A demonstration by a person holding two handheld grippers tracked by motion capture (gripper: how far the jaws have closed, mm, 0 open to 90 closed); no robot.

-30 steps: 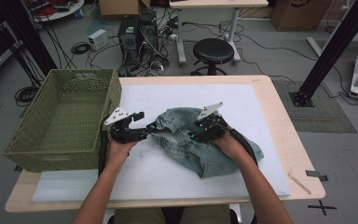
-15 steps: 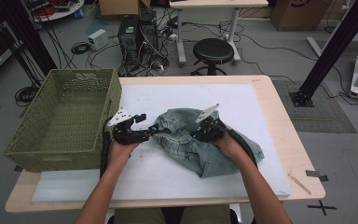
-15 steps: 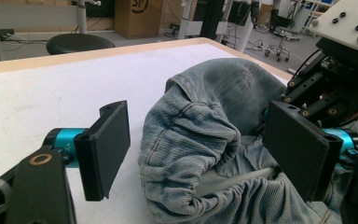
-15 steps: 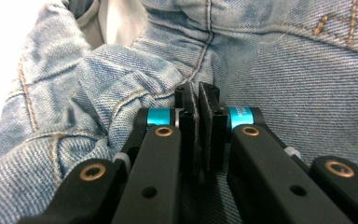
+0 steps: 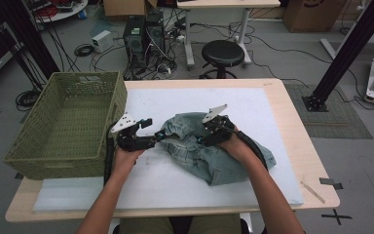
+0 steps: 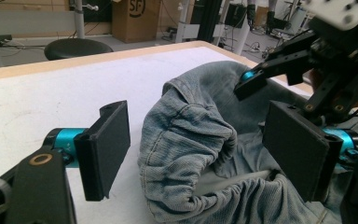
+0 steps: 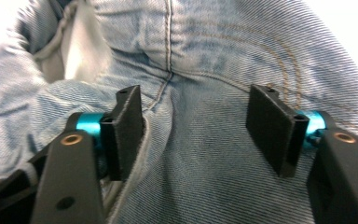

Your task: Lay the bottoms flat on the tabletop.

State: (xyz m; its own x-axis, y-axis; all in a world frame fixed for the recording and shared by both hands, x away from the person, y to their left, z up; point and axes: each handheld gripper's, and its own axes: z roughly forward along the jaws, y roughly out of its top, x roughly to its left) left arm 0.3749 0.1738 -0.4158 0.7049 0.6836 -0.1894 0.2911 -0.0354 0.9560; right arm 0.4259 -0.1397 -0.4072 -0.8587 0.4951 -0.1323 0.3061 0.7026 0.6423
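While both hands worked at the middle of the table (image 5: 292, 122), a crumpled pair of jeans (image 5: 214, 156) lay on the white mat (image 5: 175, 185) that covered most of the tabletop. In the high view the left claw (image 5: 157, 138) sat at the jeans' 9 o'clock edge, its tips pointing toward 3 o'clock at the bunched waistband. The left gripper view showed that claw (image 6: 205, 154) spread wide, with a thick roll of denim (image 6: 191, 140) rising between the two jaws; neither pad pressed on the cloth, and white mat showed between the left-hand jaw and the fold.

The right claw (image 5: 205, 138) rested on top of the jeans, near their 11 o'clock part, pointing toward 8 o'clock. Its jaws had just been opening. In the right gripper view this claw (image 7: 200, 123) stood spread over the denim (image 7: 205, 70), a seam running up between the jaws; the left-hand jaw lay against a raised fold of cloth, the other stood clear of any fold, so nothing was pinched. From the left gripper view the right claw appeared at 2 o'clock, hanging above the far rim of the roll.

A green woven basket (image 5: 39, 161) stood at the table's 9 o'clock side, just beside the left hand (image 5: 126, 156). A black stool (image 5: 223, 52) stood on the floor beyond the table at 12 o'clock.
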